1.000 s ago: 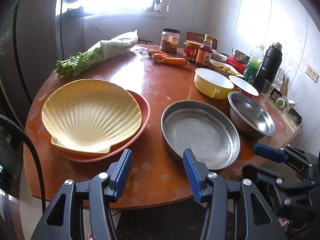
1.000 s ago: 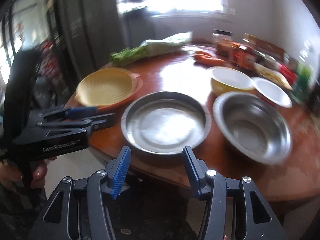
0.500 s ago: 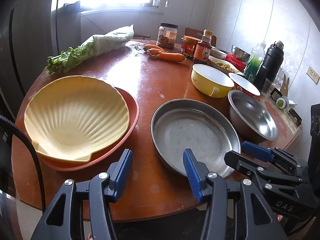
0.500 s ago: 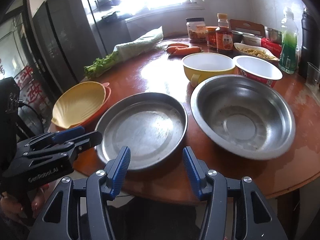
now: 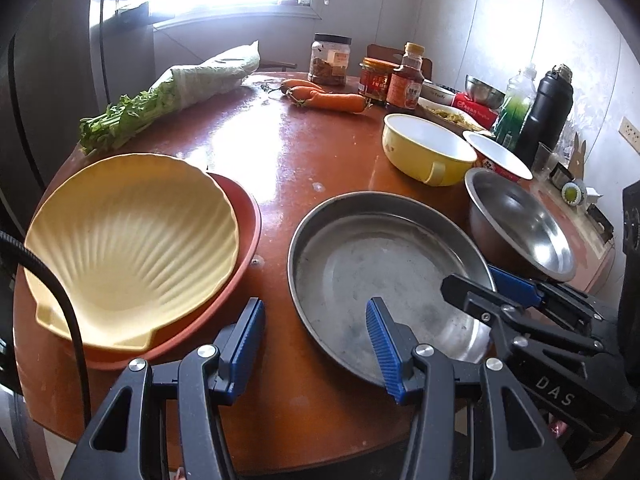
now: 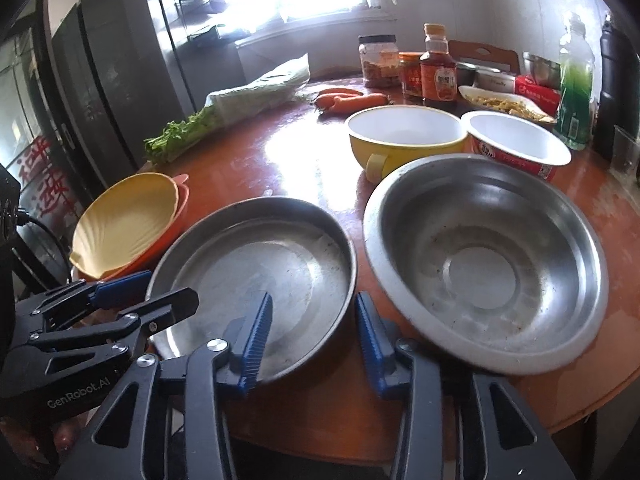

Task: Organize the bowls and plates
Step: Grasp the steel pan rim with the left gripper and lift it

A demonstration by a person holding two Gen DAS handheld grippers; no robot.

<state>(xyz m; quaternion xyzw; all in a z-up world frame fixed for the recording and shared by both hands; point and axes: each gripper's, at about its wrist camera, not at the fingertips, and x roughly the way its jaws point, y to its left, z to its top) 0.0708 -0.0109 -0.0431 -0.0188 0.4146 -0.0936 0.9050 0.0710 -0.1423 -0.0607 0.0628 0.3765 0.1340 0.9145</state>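
Shell dish [image 5: 132,236] in red plate [image 5: 248,216] (nested), steel pan [image 5: 384,264]

Counts on the round table [image 5: 280,152]

Two steel vessels: shallow pan [image 6: 256,276] at 6 o'clock, deep bowl [image 6: 484,260] at 4. One shell dish [image 5: 128,240] nested in one red plate [image 5: 250,216] at 8. Two round bowls, yellow [image 5: 424,148] and red [image 5: 500,156], at 2. Three carrots [image 5: 336,101] at 12.

The red bowl [image 6: 520,148] hides partly behind the steel bowl [image 6: 484,264]; jar labels are too small to read.
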